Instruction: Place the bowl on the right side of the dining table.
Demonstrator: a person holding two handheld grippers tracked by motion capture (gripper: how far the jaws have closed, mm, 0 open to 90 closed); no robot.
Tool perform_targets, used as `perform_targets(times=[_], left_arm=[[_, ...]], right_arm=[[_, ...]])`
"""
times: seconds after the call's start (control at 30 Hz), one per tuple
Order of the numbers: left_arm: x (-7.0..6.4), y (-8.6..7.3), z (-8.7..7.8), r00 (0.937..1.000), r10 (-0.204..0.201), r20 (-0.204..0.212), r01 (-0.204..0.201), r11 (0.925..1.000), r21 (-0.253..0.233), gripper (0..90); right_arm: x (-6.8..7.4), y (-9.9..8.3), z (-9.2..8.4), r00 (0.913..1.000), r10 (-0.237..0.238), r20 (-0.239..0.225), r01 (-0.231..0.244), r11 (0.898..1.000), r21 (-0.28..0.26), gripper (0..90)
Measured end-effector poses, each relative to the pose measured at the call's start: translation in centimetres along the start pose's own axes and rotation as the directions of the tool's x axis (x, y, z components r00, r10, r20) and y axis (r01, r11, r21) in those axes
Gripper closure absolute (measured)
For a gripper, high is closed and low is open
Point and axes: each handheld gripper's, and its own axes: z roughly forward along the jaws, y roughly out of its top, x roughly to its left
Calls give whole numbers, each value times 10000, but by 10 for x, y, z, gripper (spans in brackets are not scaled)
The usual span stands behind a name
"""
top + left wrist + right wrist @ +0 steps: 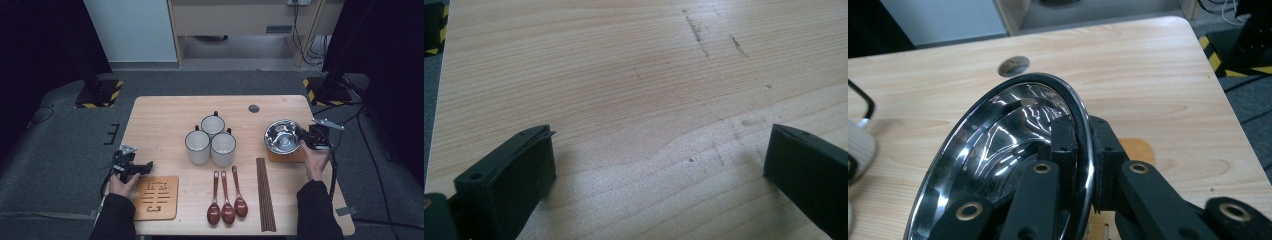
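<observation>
Right gripper pinches the rim of the steel bowl — one jaw inside the wall, the other outside. In the high view the bowl sits on a wooden trivet at the table's right side, right of three white mugs. Left gripper rests with jaws spread wide over bare tabletop, holding nothing — just left of a second trivet.

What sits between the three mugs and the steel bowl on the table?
Only bare tabletop in the high view, from the mugs to the steel bowl clamped by the right gripper.
</observation>
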Motion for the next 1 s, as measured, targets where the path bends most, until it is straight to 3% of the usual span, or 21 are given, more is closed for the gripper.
perform_targets(times=[0.3,1.0], left_arm=[[0,0,0,10000,-6,1,6,10000,-7,0],[0,0,0,10000,-3,-1,3,10000,-5,0]], right_arm=[[-3,-5,13,9998,124,141,-129,9994,309,834],[-6,-8,21,9996,254,155,-262,9985,478,833]])
